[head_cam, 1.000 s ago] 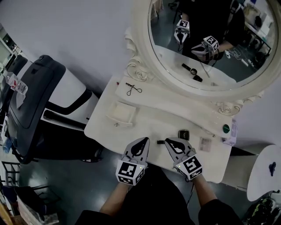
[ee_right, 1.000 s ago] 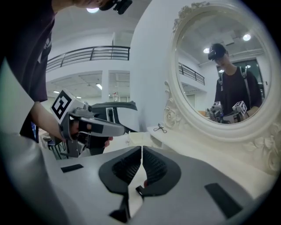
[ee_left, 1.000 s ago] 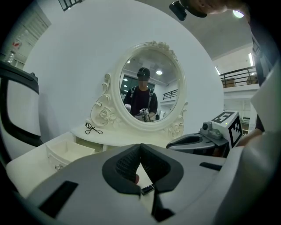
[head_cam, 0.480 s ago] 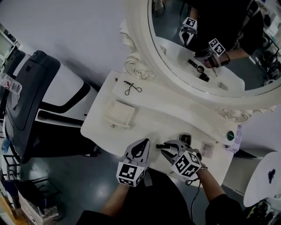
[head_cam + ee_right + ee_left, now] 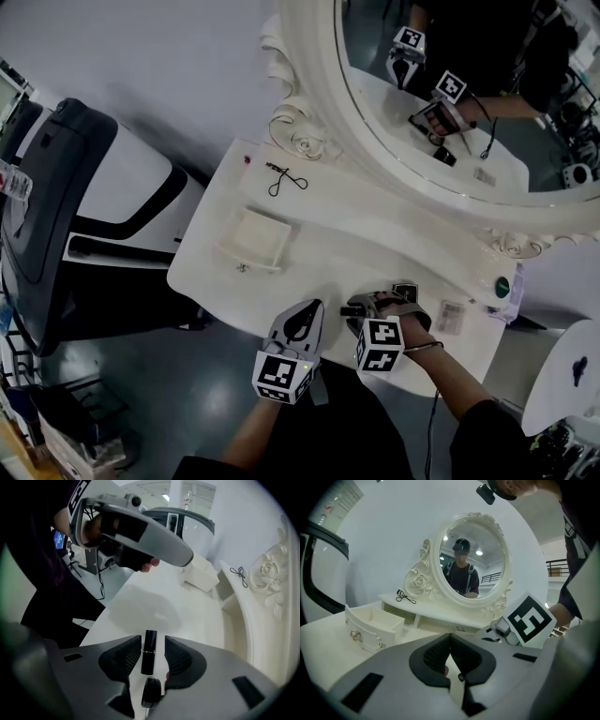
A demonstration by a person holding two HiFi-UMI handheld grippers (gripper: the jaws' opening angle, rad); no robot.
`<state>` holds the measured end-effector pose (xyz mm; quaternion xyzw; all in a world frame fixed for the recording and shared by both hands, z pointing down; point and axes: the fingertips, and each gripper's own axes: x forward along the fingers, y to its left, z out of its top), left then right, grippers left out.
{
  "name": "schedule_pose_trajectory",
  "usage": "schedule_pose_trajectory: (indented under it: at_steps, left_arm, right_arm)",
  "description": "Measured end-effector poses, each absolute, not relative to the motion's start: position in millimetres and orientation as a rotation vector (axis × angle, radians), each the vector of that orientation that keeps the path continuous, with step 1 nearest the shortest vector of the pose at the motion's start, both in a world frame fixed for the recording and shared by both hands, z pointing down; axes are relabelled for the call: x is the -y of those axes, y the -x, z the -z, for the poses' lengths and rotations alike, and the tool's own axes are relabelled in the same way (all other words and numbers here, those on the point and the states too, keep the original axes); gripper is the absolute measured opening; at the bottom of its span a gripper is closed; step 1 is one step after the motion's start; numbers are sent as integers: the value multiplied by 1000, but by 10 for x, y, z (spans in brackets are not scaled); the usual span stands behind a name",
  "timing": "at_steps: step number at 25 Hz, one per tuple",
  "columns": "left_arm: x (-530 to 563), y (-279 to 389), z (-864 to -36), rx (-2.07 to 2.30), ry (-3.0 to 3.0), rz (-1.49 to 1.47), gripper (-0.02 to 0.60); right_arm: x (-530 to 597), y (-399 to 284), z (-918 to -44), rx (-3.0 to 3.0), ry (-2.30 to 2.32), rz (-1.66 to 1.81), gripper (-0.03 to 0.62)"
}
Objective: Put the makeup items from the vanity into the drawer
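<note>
One lipstick (image 5: 148, 653) lies on the surface (image 5: 140, 604) between the right tongs (image 5: 152, 641), released, jaws just opening; left tongs (image 5: 450, 638) clenched nearby.

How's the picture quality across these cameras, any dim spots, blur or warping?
Head view: dim and grey, even the white vanity top looks dull. Left gripper view: strong fisheye bending with dark corners; the left gripper up close is soft, the mirror sharp. Right gripper view: black tube crisp, a soft shadow beyond it.
</note>
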<state>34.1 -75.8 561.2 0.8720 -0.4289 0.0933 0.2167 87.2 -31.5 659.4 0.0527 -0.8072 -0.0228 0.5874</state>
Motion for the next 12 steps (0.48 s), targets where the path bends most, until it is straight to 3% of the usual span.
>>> schedule_pose_trajectory:
  at_steps: [12]
  left_arm:
    - [751,-199,-5813,1212,-2356,-238,14]
  right_arm:
    - [297,-816,-6839,1812,-21,60,127]
